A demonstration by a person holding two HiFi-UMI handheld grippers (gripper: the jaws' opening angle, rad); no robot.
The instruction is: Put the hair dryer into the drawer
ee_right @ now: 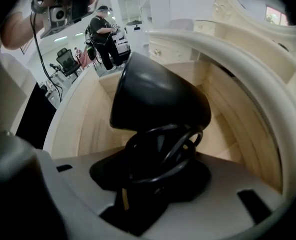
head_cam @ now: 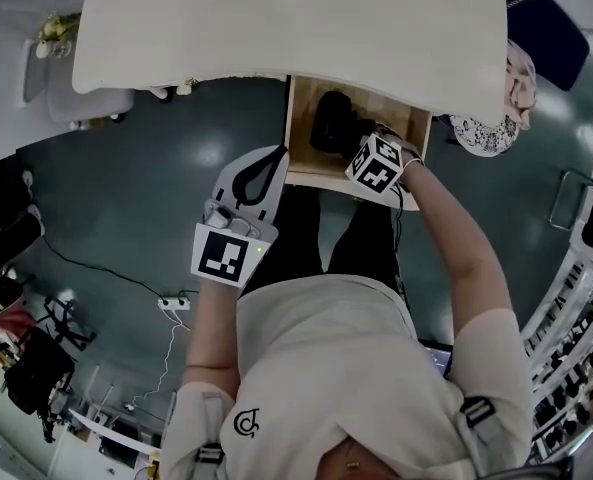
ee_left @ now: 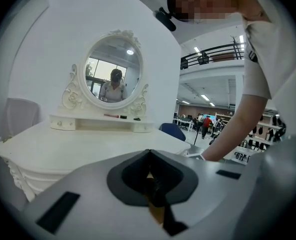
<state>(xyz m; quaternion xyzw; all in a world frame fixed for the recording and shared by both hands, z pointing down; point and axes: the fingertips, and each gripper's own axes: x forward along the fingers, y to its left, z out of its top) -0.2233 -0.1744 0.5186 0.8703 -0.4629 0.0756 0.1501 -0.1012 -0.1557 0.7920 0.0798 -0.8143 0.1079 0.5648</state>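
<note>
A black hair dryer with its cord looped round the handle hangs inside the open wooden drawer under the white dressing table. My right gripper points steeply down into the drawer and is shut on the dryer's handle. In the right gripper view the dryer's barrel fills the middle, with the cord coiled at my right gripper and the drawer's wooden wall around it. My left gripper hovers just left of the drawer's front, shut with nothing in it. In its own view my left gripper faces the table.
The white dressing table top overhangs the back of the drawer. An oval mirror stands on it. A blue chair and a patterned cushion are at the right. A power strip lies on the dark floor.
</note>
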